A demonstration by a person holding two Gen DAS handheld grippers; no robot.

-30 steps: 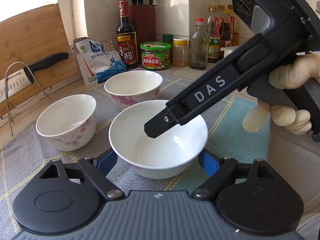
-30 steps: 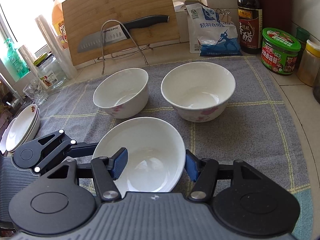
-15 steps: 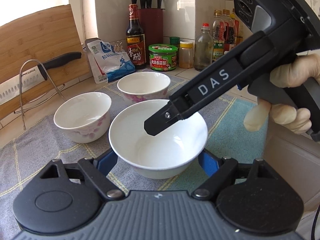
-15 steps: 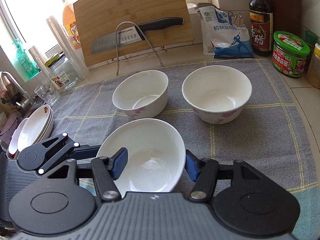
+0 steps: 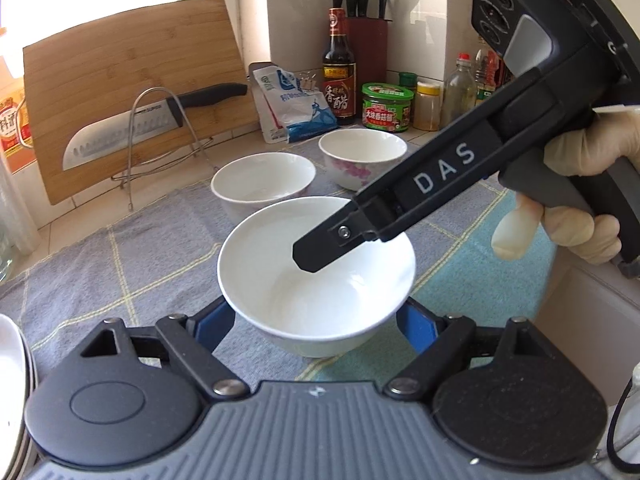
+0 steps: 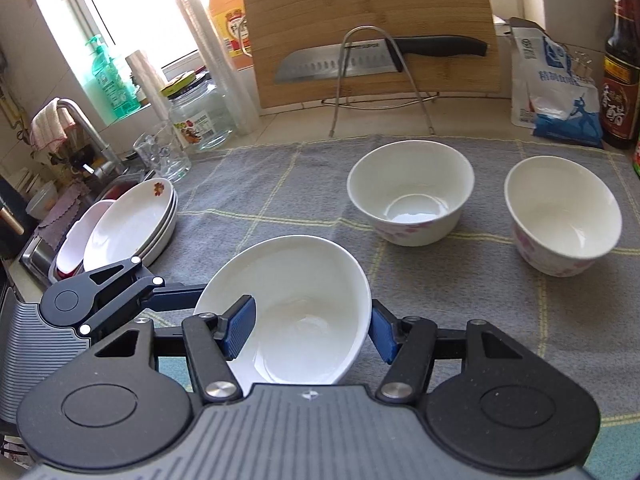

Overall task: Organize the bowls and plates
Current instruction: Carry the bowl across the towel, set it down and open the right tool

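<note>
Right wrist view: the right gripper pinches the bowl rim — one finger inside, one outside. The left gripper clasps the same bowl from both sides.

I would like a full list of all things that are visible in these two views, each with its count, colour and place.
Bowls: three, white; two on the cloth, one gripped.
Cloth: one, grey, on the counter.
Plates: a stack, white, at the cloth's left edge.
Board: one, wooden, against the wall.
Knife: one, black handle, on a wire rack.
Bag: one, white and blue, right of the board.
Vinegar bottle: one, dark, behind the bag.
Jar: one, green lid, by the bottle.
Left hand-held gripper: around the bowl.
Right hand-held gripper: on the bowl's wall.
</note>
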